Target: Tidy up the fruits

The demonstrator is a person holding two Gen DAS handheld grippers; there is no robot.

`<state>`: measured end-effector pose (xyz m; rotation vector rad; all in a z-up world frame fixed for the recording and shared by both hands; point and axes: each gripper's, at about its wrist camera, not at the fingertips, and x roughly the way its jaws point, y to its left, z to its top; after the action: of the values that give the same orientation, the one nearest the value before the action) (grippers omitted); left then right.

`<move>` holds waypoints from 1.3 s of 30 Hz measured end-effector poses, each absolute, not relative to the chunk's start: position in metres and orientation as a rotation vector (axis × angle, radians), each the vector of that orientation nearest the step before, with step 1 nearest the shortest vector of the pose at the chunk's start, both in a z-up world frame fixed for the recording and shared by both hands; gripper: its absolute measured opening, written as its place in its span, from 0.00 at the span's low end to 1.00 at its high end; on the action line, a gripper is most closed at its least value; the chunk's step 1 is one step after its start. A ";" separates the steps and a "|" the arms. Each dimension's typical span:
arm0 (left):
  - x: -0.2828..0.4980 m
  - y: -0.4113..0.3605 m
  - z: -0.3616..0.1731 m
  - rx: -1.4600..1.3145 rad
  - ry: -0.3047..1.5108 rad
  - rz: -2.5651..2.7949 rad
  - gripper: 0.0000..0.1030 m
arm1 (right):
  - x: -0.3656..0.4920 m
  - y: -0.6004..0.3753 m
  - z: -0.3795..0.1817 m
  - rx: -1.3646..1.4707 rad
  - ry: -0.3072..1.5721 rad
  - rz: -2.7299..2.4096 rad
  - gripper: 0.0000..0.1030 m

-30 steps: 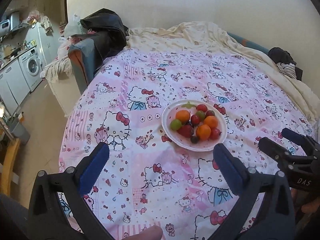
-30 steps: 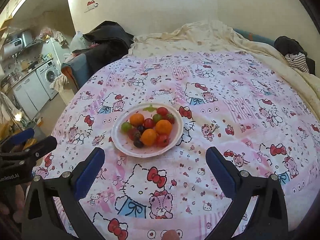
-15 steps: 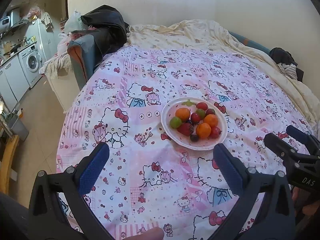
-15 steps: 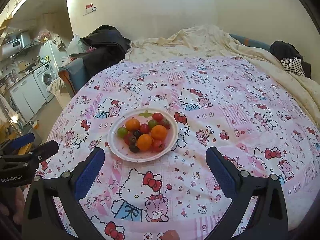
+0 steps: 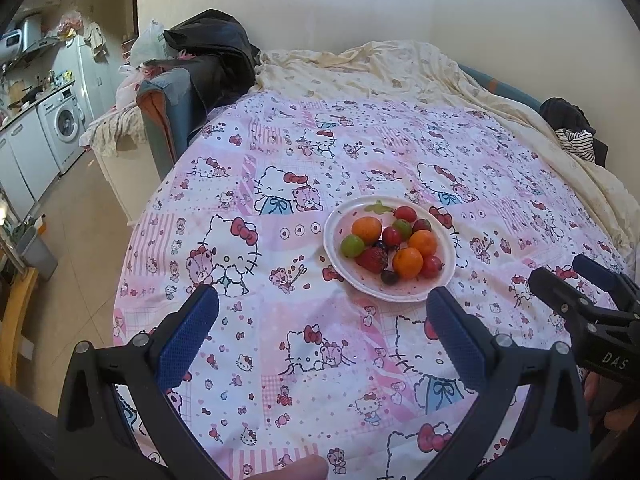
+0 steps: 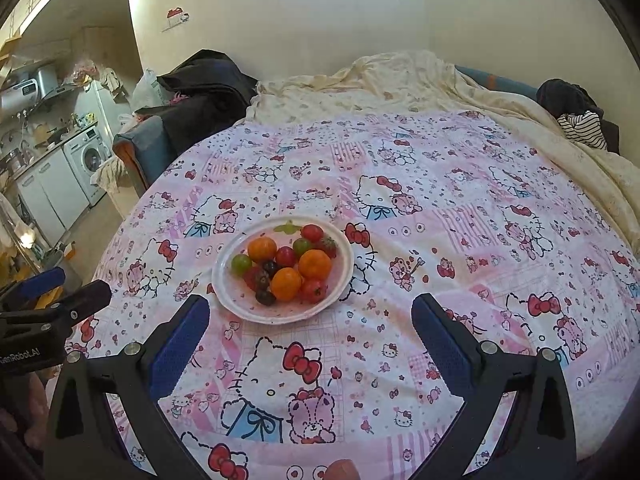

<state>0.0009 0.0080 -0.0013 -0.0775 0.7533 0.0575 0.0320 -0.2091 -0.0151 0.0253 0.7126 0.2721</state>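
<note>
Heaping round glossy fruit (image 6: 286, 266), white plate (image 6: 224, 280)

Left gripper (image 5: 320, 320) and right gripper (image 6: 310, 324) — fingers spread wide, empty.

White letters "DAS" stand on the black body of the right claw (image 5: 592, 280), seen off to the right of the left claw (image 5: 320, 320), while "GenRobot.AI" runs along the left claw's black body at the far left of the right wrist view.

Pink cartoon-cat bedspread (image 6: 440, 208), white plate (image 6: 224, 280), orange, red, green fruits (image 6: 286, 266).
</note>
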 end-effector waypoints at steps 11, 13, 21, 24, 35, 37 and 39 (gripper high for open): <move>0.001 0.008 0.000 -0.079 0.751 0.057 1.00 | 0.033 -0.210 -0.017 0.023 0.714 0.266 1.00; 0.001 0.009 0.000 -0.079 0.751 0.056 1.00 | 0.032 -0.210 -0.017 0.024 0.715 0.264 1.00; 0.001 0.009 0.000 -0.079 0.751 0.057 1.00 | 0.032 -0.210 -0.017 0.018 0.715 0.263 1.00; 0.001 0.009 0.000 -0.080 0.751 0.057 1.00 | 0.033 -0.211 -0.016 0.020 0.718 0.263 1.00; 0.001 0.009 -0.001 -0.079 0.752 0.055 1.00 | 0.034 -0.212 -0.016 0.018 0.719 0.263 1.00; 0.001 0.008 -0.001 -0.077 0.754 0.055 1.00 | 0.034 -0.211 -0.016 0.021 0.721 0.264 1.00; 0.001 0.009 -0.001 -0.078 0.754 0.057 1.00 | 0.034 -0.212 -0.017 0.019 0.725 0.267 1.00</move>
<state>0.0012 0.0086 -0.0013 -0.0776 0.7536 0.0570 0.0338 -0.2118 -0.0167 0.0192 0.7246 0.2672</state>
